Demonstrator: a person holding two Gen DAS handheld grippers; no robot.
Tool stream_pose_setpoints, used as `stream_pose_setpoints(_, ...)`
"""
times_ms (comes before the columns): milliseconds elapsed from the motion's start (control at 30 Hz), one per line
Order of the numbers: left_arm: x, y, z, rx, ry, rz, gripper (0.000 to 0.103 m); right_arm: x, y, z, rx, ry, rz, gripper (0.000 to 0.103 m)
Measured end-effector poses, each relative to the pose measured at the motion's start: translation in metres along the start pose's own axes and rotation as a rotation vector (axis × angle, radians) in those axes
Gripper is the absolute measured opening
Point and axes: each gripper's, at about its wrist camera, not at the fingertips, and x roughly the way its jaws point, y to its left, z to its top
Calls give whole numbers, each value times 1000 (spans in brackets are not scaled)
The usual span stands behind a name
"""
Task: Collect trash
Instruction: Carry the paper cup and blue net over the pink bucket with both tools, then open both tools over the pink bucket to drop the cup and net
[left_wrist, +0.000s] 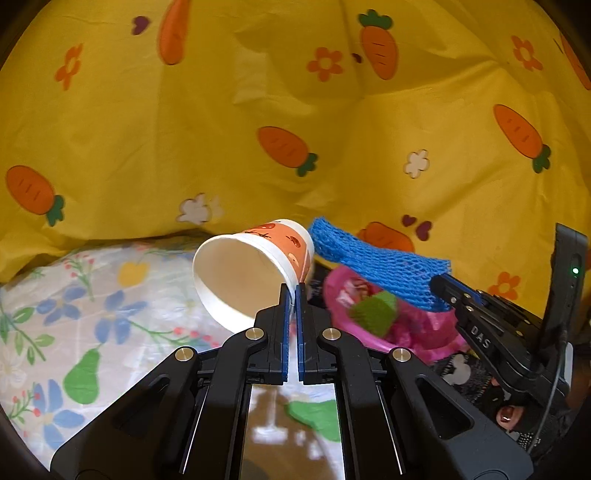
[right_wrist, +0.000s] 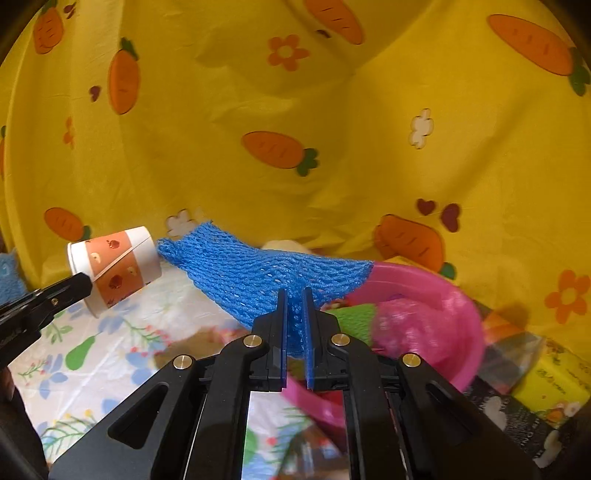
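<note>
Left gripper (left_wrist: 293, 290), nearest the lens in the left wrist view: fingers clenched on the rim of a paper cup (left_wrist: 255, 269), which is held off the desk (left_wrist: 110, 314), tipped on its side with its open mouth facing the camera. The cup is white with an orange band; it lies to the left of the pink basin (left_wrist: 388, 343).

Right gripper (right_wrist: 294, 295): fingers clenched on a strip of blue foam netting (right_wrist: 258, 273), which stretches out above the near-left rim of the pink basin (right_wrist: 469, 332) toward the cup (right_wrist: 118, 269); the far end of the netting lies just beside the cup's base.

Inside the basin: a green piece (left_wrist: 375, 312) and pink wrapping, blurred. The desk carries a white cloth printed with flowers and pears, left of the basin. To the right of the basin, a yellow carton (right_wrist: 550, 387). Behind the basin, a yellow sheet (left_wrist: 221, 129) printed with carrots and flowers fills the background.
</note>
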Motion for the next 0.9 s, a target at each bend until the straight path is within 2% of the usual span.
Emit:
stream_pose_setpoints(167, 29, -54, -5, 32, 42, -140, 2, -2, -52, 3, 66, -6, -127, 8)
stream_pose_setpoints(333, 60, -87, -12, 31, 103, -255, 2, 6, -85, 2, 105, 9, -163, 8)
stream_pose_setpoints(533, 98, -93, -22, -11, 195, -313, 3, 23, -98, 0, 109, 34, -176, 9)
stream_pose_setpoints(600, 107, -93, -25, -16, 219, -308, 3, 28, -101, -1, 120, 49, -174, 9)
stream_pose_setpoints(667, 114, -91, -29, -12, 248, -300, 17, 33, -104, -2, 136, 62, -165, 11)
stream_pose_setpoints(733, 112, -83, -32, -29, 242, -277, 57, 38, -105, -4, 139, 78, -153, 12)
stream_pose_setpoints(767, 108, -78, -33, -45, 226, -269, 64, 39, -105, -4, 138, 79, -152, 18)
stream_pose_setpoints(833, 99, -67, -31, -73, 192, -252, 77, 40, -103, -5, 130, 77, -149, 21)
stream_pose_setpoints(900, 89, -54, -30, -90, 171, -207, 82, 38, -103, -5, 131, 72, -143, 35)
